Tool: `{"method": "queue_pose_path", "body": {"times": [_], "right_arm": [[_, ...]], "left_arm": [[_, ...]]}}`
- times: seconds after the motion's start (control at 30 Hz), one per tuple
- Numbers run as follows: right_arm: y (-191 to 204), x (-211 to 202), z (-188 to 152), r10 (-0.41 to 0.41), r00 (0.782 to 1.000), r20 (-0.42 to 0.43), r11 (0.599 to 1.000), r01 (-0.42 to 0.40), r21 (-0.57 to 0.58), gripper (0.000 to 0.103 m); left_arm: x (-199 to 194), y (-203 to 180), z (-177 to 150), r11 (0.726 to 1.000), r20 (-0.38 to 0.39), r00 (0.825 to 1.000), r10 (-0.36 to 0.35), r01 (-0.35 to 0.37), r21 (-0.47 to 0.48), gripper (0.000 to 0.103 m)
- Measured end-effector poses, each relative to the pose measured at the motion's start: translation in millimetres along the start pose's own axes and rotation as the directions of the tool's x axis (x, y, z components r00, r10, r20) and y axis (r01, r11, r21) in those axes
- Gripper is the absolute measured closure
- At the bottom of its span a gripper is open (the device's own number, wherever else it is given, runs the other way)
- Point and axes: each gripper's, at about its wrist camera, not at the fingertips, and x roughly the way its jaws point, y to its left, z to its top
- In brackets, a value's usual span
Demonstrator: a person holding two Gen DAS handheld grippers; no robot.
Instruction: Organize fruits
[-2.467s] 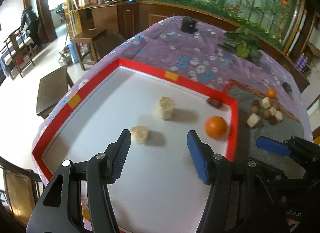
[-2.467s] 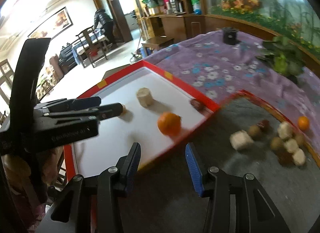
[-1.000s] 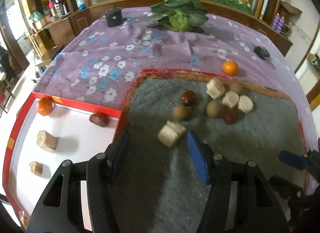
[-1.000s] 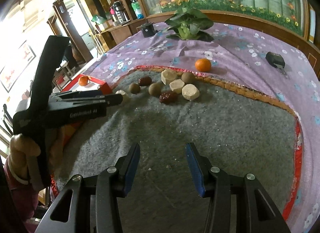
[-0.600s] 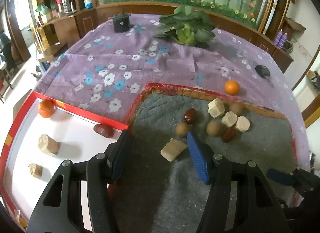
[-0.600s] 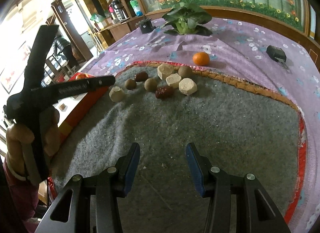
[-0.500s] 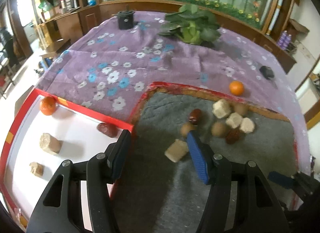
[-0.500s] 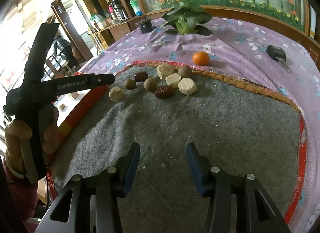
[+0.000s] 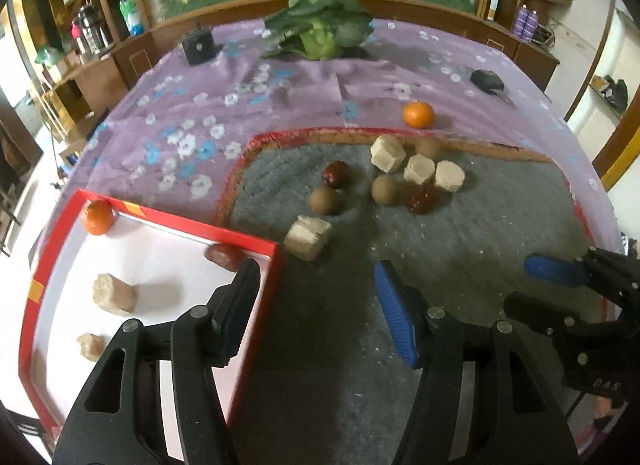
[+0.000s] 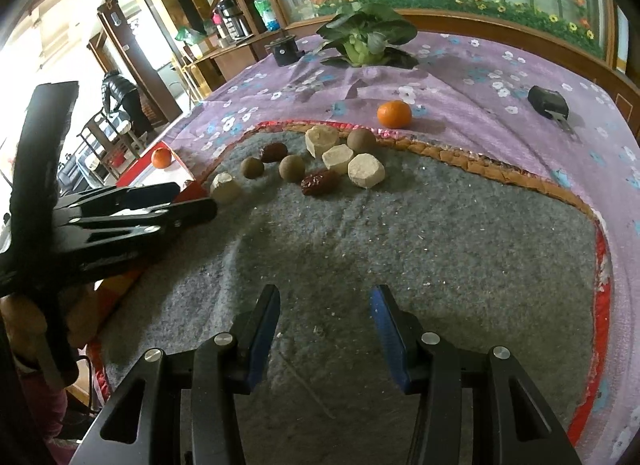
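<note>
On the coarse grey felt mat [image 9: 460, 249] your fruit lies clustered: pale faceted chunks [image 9: 419, 169], round brown balls [image 9: 325, 200], wrinkled red dates [image 9: 336, 174], and a smooth tangerine [image 9: 418, 114] on the floral purple cloth [image 9: 224, 105]. The glossy red-rimmed white tray [image 9: 276, 265] holds more. Your left gripper [image 9: 316, 297] tilts down, gaping and empty, straddling the tray corner; your right gripper [image 10: 324, 317] hovers parted, empty, over bare felt.
</note>
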Motion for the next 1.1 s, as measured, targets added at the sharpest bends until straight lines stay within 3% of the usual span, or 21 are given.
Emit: {"method": "queue_pose_path", "body": {"times": [0.1, 0.27, 0.37, 0.5, 0.73, 0.8, 0.93, 1.1], "right_arm": [[0.6, -0.2, -0.4, 0.004, 1.0, 0.001, 1.0, -0.004, -0.002, 0.056], [0.5, 2.1, -0.6, 0.0, 1.0, -0.007, 1.0, 0.0, -0.002, 0.056], [0.5, 2.0, -0.4, 0.004, 1.0, -0.005, 1.0, -0.004, 0.0, 0.056], [1.2, 2.5, 0.8, 0.004, 1.0, -0.004, 1.0, -0.004, -0.001, 0.056], [7.7, 6.2, 1.3, 0.007, 1.0, -0.01, 1.0, -0.007, -0.016, 0.056], [8.5, 6.9, 0.5, 0.01, 1.0, -0.013, 1.0, -0.011, -0.021, 0.056], [5.9, 8.3, 0.2, 0.003, 1.0, -0.019, 1.0, -0.003, -0.015, 0.056], [4.0, 8.0, -1.3, -0.001, 1.0, -0.024, 1.0, 0.001, -0.014, 0.056]], "left_arm": [[-6.2, 6.1, 2.1, 1.0, 0.022, 1.0, 0.004, -0.003, -0.031, 0.044], [-23.9, -0.9, -1.5, 0.984, 0.063, 0.984, -0.169, 0.172, -0.049, 0.044], [-20.3, -4.4, -9.4, 0.975, 0.039, 0.975, -0.221, 0.222, -0.029, 0.044], [-3.8, 6.6, -19.3, 0.982, -0.005, 0.983, -0.182, 0.181, -0.06, 0.045], [1.2, 23.7, -20.9, 0.991, 0.017, 0.991, -0.133, 0.134, -0.031, 0.045], [4.9, 30.4, -17.2, 0.994, 0.011, 0.995, -0.101, 0.102, -0.049, 0.045], [4.1, 36.1, -3.1, 0.989, 0.034, 0.993, -0.113, 0.116, -0.093, 0.045], [5.2, 32.6, 9.5, 0.995, 0.049, 0.998, 0.033, -0.029, -0.097, 0.045]]}}
